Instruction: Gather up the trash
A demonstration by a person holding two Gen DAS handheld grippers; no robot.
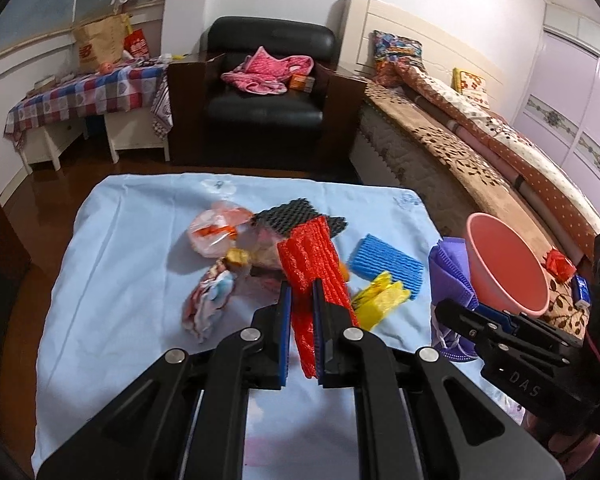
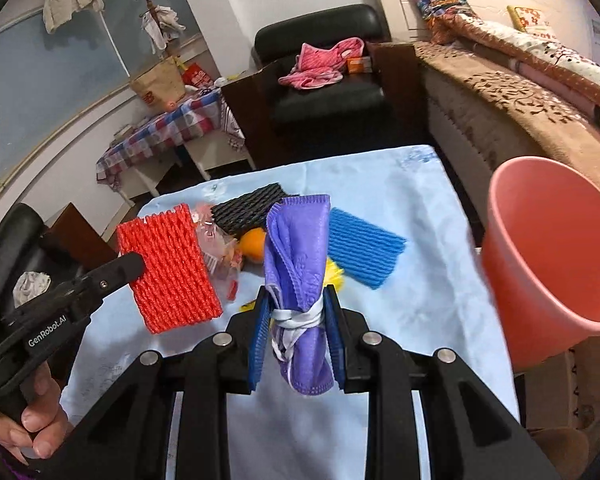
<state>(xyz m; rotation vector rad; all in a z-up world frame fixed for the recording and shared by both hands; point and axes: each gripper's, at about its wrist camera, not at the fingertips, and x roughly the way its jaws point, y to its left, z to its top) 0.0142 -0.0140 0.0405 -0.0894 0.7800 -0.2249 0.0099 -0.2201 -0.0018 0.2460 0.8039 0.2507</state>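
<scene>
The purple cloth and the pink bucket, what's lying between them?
In the right wrist view, only bare light blue sheet lies between the purple cloth, held in the right gripper, and the pink bucket.

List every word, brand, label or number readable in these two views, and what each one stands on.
"DAS": on the body of the right gripper, seen from the left wrist.
"GenRobot.AI": on the body of the left gripper, seen from the right wrist.
Brown paper bag: a red logo, too blurred to read.
Red packet beside it: print too small.
Orange box on the armchair: print unreadable.
</scene>
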